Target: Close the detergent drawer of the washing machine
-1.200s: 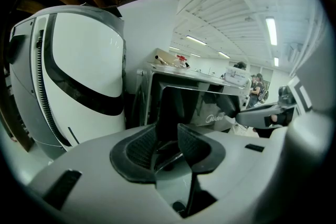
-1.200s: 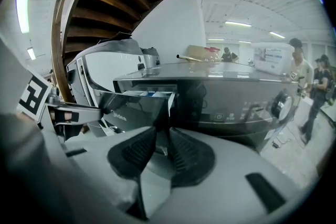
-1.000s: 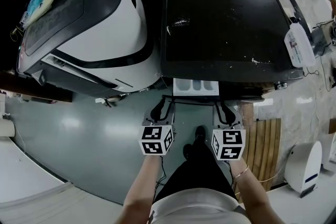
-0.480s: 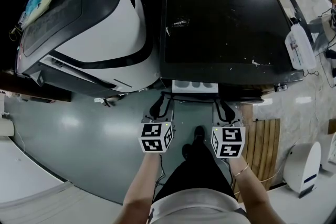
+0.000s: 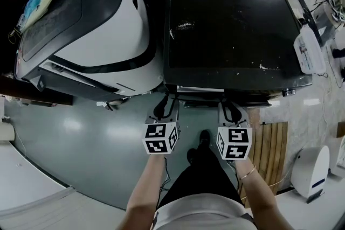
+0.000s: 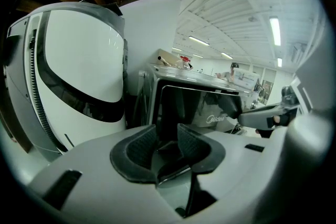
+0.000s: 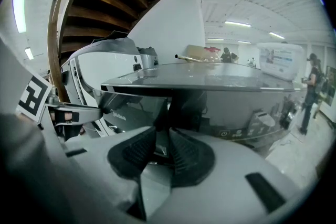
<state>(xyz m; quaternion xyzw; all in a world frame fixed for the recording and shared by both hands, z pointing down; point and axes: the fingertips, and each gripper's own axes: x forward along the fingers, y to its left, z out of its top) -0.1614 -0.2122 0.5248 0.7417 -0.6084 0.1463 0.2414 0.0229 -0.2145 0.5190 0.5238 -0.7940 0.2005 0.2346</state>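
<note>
Head view, with both gripper views. The detergent drawer (image 5: 199,89) sits at the upper front edge of the dark washing machine (image 5: 232,24). Only a thin pale strip of it shows beyond the lid line. The closing step appears to be at its very end.

The left gripper (image 5: 164,107) and right gripper (image 5: 230,108) stand side by side just in front of the drawer face, one toward each end of it. No view shows whether they touch it. In each gripper view the fingers (image 6: 140,147) are narrowly spread and hold nothing; the dark glossy machine front fills the gap between them.

The next move probably calls for a short, level push from both sides until the strip is flush, then a straight withdrawal. An uneven push could cock the drawer in its slot.

Containers: the drawer's compartments are out of sight, so their contents cannot be told. A white lidded box (image 5: 308,49) rests at the machine's right edge, contents unseen. A second white machine (image 5: 102,29) stands to the left.
</note>
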